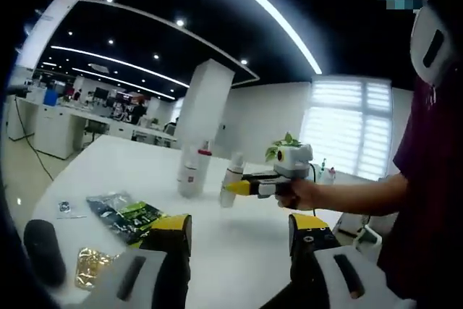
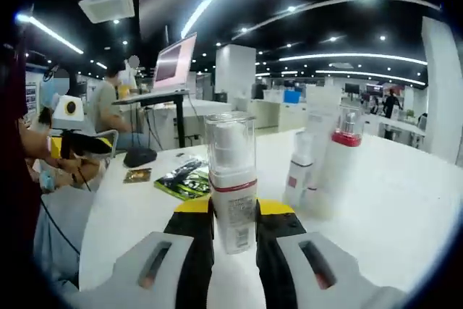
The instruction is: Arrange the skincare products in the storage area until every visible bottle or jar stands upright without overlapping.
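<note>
Upright, clear-capped white bottle point(image 2: 231, 179), red band, in right gripper point(image 2: 234, 226).

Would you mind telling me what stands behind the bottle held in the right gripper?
Behind the clear-capped bottle, clamped by the right gripper, the white table carries a small white bottle and a red-collared bottle. The table directly behind the held bottle is hidden.

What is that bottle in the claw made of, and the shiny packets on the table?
The bottle in the right claw looks like plastic: a see-through cap shows the white pump inside, over a matte white body with a red band. The green and black packet looks like glossy plastic film, since light glints off it. The gold packet looks like crinkled foil, though it's too small to be sure.
</note>
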{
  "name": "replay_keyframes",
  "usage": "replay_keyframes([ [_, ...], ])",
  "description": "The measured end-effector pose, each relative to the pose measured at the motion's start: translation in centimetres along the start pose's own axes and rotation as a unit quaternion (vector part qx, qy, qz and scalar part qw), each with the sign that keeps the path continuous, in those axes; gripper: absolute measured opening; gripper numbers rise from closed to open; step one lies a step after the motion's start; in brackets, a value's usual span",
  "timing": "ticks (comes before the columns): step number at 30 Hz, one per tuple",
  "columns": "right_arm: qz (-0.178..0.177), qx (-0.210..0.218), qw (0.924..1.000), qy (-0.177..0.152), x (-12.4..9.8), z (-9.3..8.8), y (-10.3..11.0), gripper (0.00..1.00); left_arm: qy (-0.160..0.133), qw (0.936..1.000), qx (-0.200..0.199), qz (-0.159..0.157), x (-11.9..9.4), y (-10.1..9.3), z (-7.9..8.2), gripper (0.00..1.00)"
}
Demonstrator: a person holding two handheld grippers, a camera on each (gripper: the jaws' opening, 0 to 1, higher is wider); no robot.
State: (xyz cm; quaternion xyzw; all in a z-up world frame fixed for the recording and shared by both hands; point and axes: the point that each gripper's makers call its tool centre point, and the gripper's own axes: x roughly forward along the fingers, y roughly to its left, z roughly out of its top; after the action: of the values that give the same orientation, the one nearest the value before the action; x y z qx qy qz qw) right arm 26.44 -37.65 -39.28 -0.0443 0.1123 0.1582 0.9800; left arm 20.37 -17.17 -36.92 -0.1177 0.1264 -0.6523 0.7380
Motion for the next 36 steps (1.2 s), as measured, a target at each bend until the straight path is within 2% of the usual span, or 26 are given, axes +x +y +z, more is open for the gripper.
replay_keyframes([
  [1,-0.010,0.001,0.9999,0.001,0.2,-0.4,-1.1,0.19,0.000,1.0000,0.001,0.000,0.0,0.0,0.0,0.55],
  [4,-0.012,0.010,0.9999,-0.003,0.7,-1.1,-2.6,0.19,0.001,1.0000,0.004,-0.001,0.0,0.1,0.2,0.55],
  [6,-0.016,-0.005,0.9998,0.013,1.1,-1.9,-3.2,0.19,0.000,1.0000,0.004,0.001,-0.1,0.3,0.3,0.55],
  [13,-0.006,-0.024,0.9992,0.030,2.8,-2.9,-3.9,0.19,0.003,0.9999,0.002,0.010,-0.5,0.8,0.0,0.54],
  [14,-0.007,-0.024,0.9995,0.019,2.9,-2.6,-4.1,0.19,0.003,0.9999,0.001,0.011,-0.6,0.8,-0.1,0.54],
  [17,-0.010,-0.016,0.9998,0.012,3.2,-2.6,-4.7,0.19,0.006,0.9999,-0.001,0.014,-0.8,1.0,-0.2,0.53],
  [20,0.000,-0.027,0.9996,-0.003,3.3,-2.5,-4.7,0.20,0.006,0.9998,-0.001,0.017,-0.9,1.2,-0.2,0.52],
  [26,0.014,-0.029,0.9994,-0.013,3.6,-2.5,-4.8,0.20,0.005,0.9998,-0.004,0.020,-0.8,1.6,-0.1,0.52],
  [33,0.017,-0.022,0.9996,-0.009,3.8,-3.0,-5.0,0.20,0.009,0.9997,0.000,0.021,-0.8,1.5,-0.4,0.52],
  [36,0.022,-0.032,0.9992,-0.007,3.9,-2.9,-4.7,0.20,0.010,0.9997,0.000,0.024,-1.0,1.7,-0.4,0.52],
])
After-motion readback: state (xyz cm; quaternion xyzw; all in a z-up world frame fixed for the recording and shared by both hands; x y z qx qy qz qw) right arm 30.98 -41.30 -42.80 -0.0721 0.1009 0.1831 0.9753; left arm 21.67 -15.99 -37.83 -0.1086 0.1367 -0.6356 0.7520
